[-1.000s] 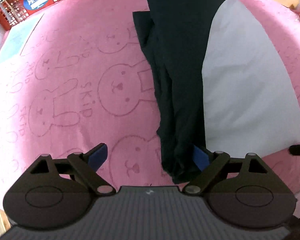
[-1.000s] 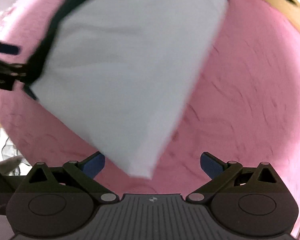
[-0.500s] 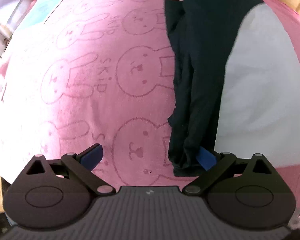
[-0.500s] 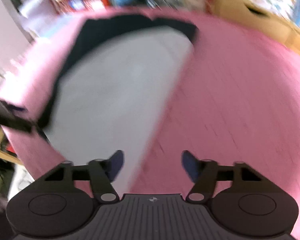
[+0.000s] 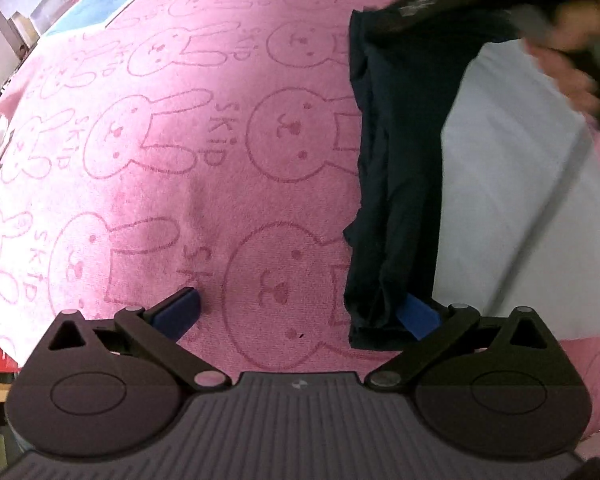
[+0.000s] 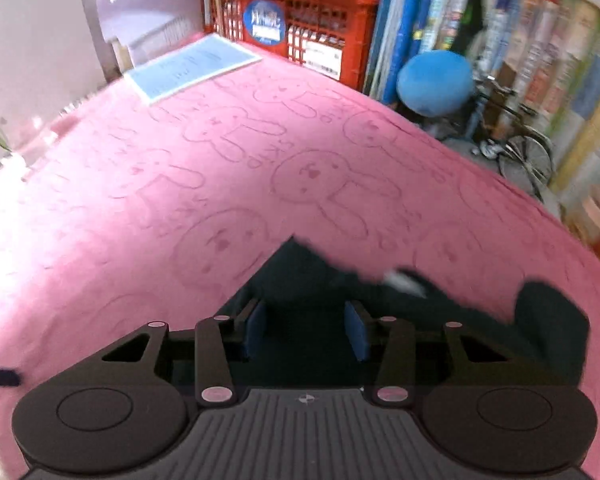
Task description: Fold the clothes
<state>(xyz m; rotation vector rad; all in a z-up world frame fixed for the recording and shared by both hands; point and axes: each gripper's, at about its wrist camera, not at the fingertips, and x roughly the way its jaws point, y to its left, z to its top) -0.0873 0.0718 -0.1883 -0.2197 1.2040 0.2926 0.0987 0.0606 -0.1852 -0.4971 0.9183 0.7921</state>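
Note:
A black garment lies on the pink bunny-print cloth, with a white panel over its right part. My left gripper is open, low over the cloth; its right finger touches the garment's near left corner. In the right wrist view my right gripper is partly closed with the garment's dark far end between its blue pads; the jaws still stand apart. A blurred hand and the right gripper show at the top right of the left wrist view.
A blue sheet lies at the cloth's far corner. A red crate, a blue ball, a bicycle and bookshelves stand behind the table. The cloth's near edge runs close to my left gripper.
My right gripper swung from the white panel's near corner up to the garment's far end and narrowed its jaws around the dark fabric. My left gripper stayed open at the near left corner.

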